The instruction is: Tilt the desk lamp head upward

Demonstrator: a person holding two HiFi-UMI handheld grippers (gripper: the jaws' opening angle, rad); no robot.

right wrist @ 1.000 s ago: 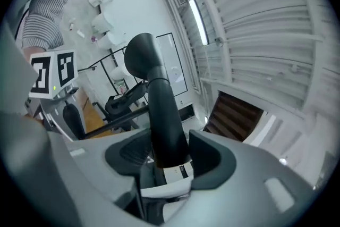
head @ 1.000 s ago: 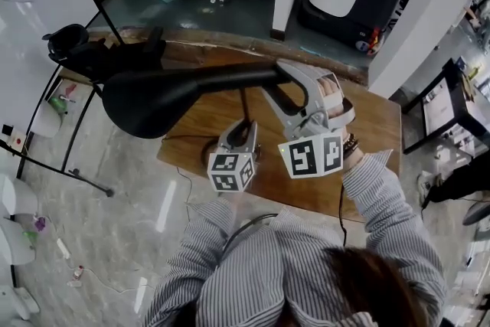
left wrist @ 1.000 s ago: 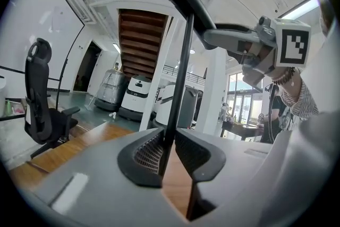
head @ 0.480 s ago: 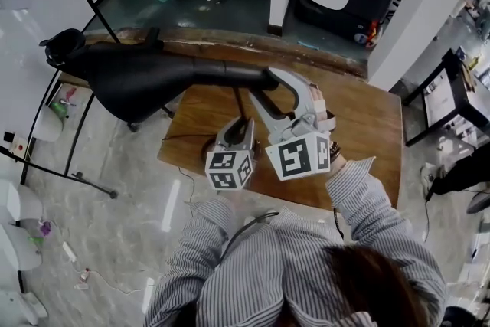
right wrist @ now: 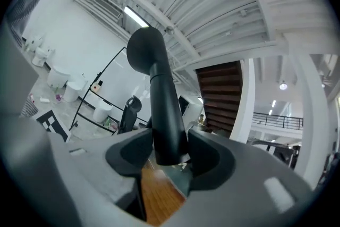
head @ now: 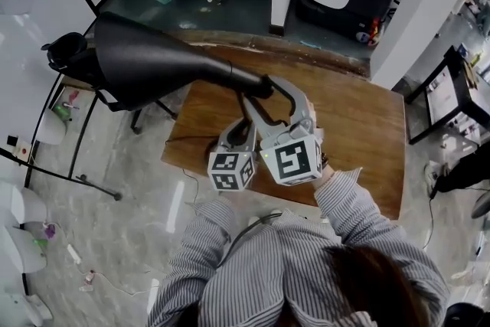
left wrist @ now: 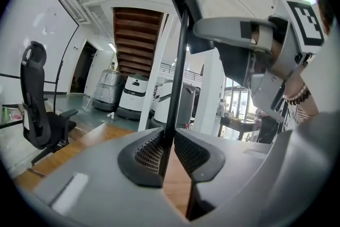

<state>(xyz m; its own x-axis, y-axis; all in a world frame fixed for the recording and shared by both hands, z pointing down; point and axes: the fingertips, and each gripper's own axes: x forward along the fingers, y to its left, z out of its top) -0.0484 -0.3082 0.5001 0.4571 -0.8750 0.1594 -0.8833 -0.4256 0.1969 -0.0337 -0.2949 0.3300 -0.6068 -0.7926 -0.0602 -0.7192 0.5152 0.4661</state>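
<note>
Desk lamp head point(head: 145, 61): black cone, now in the upper left of the head view, wide mouth pointing up and left and narrow neck point(head: 245, 82) running down-right to the joint. Judged rigid and light, with a smooth matte skin that could slip. The joint likely turns against friction, so the stiff neck near it is the sound place to hold rather than the thin rim. Right gripper point(head: 259, 93) is clamped across that neck, both pads against it in the right gripper view point(right wrist: 169, 154). The thin upright stem point(left wrist: 178, 77) looks liable to tip with its base, so it needs bracing. Left gripper point(head: 243, 130) does that, its jaws closing on the stem, which sits between the pads and touches both point(left wrist: 167, 149). Lamp stands on the wooden desk point(head: 360, 126), near its left end; an office chair point(head: 65, 50) is beyond, partly behind the head. Against the frame one second back, the head lay near level lower in the frame, mouth down-left. It has since swung upward, and the right gripper's marker cube has drawn in beside the left one.
</note>
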